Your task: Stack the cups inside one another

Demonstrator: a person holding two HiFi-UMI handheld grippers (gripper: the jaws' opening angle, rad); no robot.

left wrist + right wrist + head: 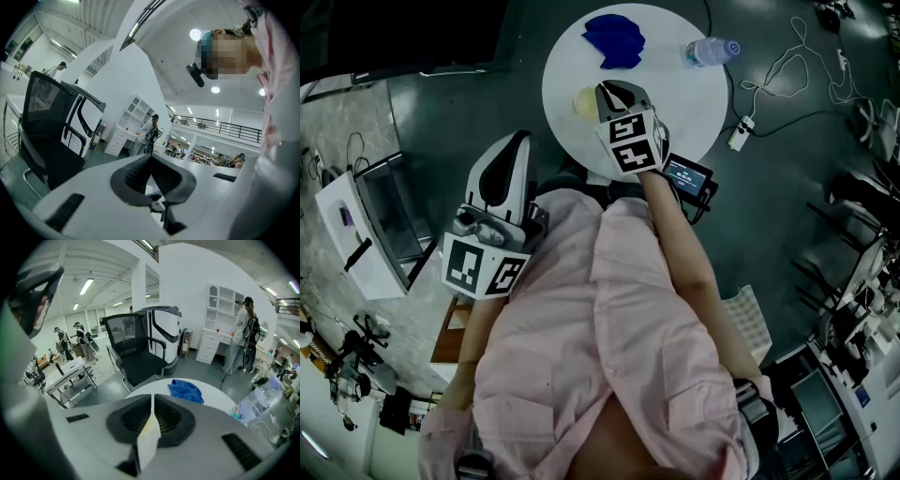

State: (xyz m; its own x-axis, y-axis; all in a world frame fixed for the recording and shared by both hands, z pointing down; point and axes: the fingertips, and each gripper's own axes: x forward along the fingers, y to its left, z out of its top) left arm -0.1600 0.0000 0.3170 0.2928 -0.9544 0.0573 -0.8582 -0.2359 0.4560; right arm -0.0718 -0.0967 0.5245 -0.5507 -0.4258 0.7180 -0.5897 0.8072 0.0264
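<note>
Over the white table (675, 103), the right tool (606, 92) pinches the pale cup (584, 102).

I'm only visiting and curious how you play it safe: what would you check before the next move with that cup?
1. Right gripper clamped on the cup wall: ok.
2. Grip firm enough to lift: cannot tell.
3. Second cup to stack into in view: not ok, none visible.
4. Left gripper free to help: ok; shut, empty, held back from the table.
5. Cloth and bottle apart from the cup: ok.
</note>
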